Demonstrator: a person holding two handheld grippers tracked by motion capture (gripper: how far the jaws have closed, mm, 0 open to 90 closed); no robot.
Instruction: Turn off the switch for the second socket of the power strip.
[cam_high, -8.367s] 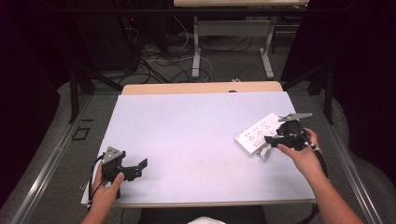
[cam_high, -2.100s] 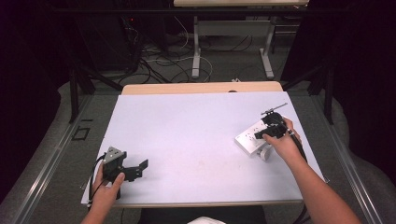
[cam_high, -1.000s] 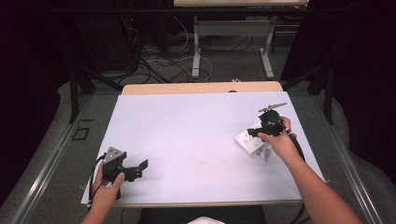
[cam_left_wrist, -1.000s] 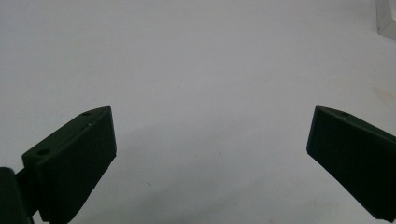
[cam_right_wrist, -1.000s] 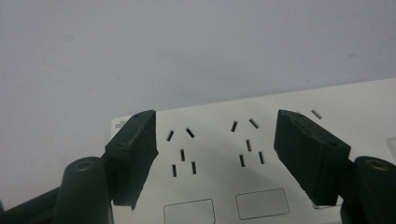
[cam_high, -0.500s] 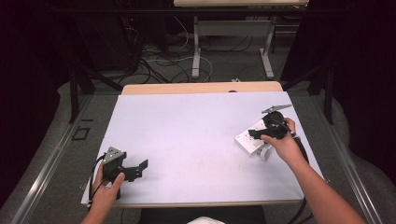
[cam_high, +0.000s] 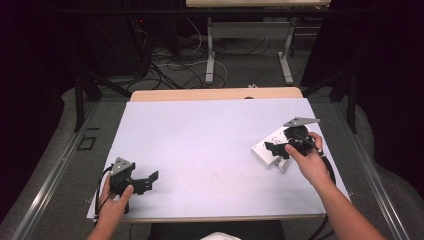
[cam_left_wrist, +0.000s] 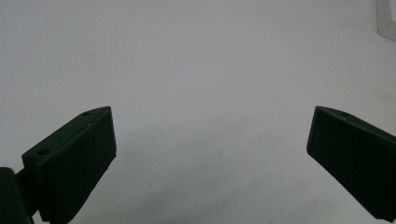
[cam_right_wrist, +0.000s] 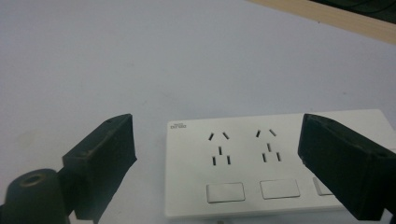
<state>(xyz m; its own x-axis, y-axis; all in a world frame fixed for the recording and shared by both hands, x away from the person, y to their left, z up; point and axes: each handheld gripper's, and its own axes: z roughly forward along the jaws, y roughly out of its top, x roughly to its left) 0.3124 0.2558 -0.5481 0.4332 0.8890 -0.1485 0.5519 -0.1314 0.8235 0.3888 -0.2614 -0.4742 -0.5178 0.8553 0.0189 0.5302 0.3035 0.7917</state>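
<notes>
High view: the power strip (cam_high: 274, 146), a white block with rows of sockets and rocker switches, lay flat near the right edge of the bench (cam_high: 210, 145). The right tongs (cam_high: 274, 148) hung just over the strip, held in the person's right hand (cam_high: 307, 162); their jaws had just been opening and stood wide, with nothing pressed between them. Right gripper view: the strip's near end (cam_right_wrist: 261, 168) sat between and below the spread jaws, untouched. The left tongs (cam_high: 150, 181), well apart from the strip toward the bench's near left corner, rested open in the left hand (cam_high: 114, 202) over bare surface. Judged risk: a jaw tip lowered onto the strip could trip a switch (cam_right_wrist: 225, 192) or push the light block toward the bench's right edge, since the smooth top offers little hold. The bench top was pale, matt and unmarked, with a wooden strip (cam_high: 215, 94) along the side beyond the power strip; past it lay grey floor, loose cables (cam_high: 170, 62) and metal table legs (cam_high: 210, 45) in a dark room.
</notes>
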